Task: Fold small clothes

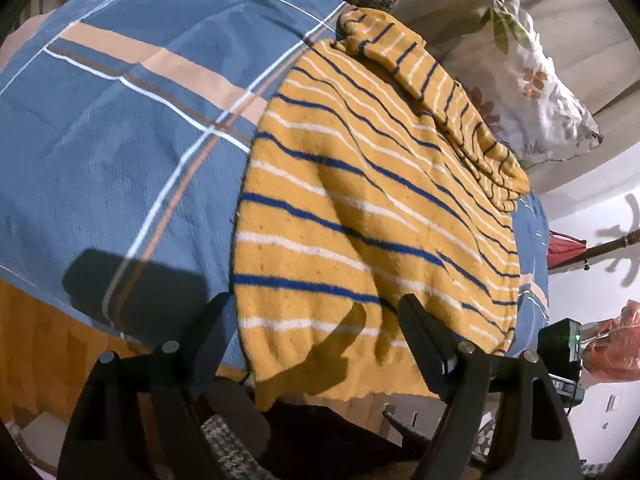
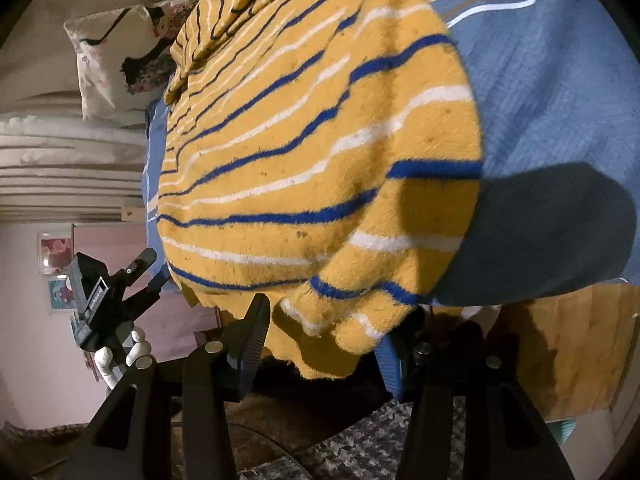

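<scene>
A yellow knit sweater with blue and white stripes lies spread on the bed, its hem hanging over the near edge. One sleeve is folded across the far part. My left gripper is open, its fingers on either side of the hem's left corner, just in front of it. In the right wrist view the sweater fills the middle. My right gripper is open around the bunched hem corner, which hangs between the fingers. The left gripper also shows in the right wrist view, open.
The bed has a blue checked cover with orange and white bands. A floral pillow lies at the far right by the headboard. A patterned rug and dark floor lie below. A coat stand stands by the wall.
</scene>
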The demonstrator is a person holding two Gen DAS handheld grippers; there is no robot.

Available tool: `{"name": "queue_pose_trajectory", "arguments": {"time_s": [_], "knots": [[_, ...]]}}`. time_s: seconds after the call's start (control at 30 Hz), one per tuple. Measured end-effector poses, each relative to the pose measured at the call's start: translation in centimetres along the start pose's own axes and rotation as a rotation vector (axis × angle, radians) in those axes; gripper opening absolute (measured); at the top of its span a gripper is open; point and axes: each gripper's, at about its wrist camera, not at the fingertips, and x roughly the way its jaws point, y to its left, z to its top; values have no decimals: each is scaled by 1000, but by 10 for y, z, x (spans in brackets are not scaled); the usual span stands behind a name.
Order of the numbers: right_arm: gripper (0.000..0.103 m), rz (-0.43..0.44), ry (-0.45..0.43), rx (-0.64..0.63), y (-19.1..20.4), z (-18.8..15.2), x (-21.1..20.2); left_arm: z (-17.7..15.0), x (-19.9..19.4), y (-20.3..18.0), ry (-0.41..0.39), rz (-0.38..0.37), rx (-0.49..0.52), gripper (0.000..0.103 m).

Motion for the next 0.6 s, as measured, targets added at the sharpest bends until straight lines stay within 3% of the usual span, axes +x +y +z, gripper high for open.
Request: {"name": "queue_pose_trajectory", "arguments": {"time_s": [0.3, 0.37, 0.43, 0.47, 0.5, 0.53, 0.6], "knots": [[54, 0, 16, 4, -3, 3, 6, -19, 22, 15, 91, -71, -98, 74], [52, -5, 25, -2, -3, 4, 9, -19, 26, 16, 106, -63, -112, 60], [39, -5, 30, -16, -1, 5, 10, -20, 28, 16, 125, -52, -124, 41], [24, -4, 31, -24, 0, 5, 10, -21, 26, 17, 129, -72, -141, 26], [14, 1, 35, -28, 0, 5, 9, -22, 23, 17, 130, -80, -156, 19], [14, 5, 38, -30, 2, 4, 8, -22, 18, 17, 125, -91, -165, 13], [11, 13, 44, -54, 6, 2, 2, -22, 8, 13, 107, -84, -163, 11]]}}
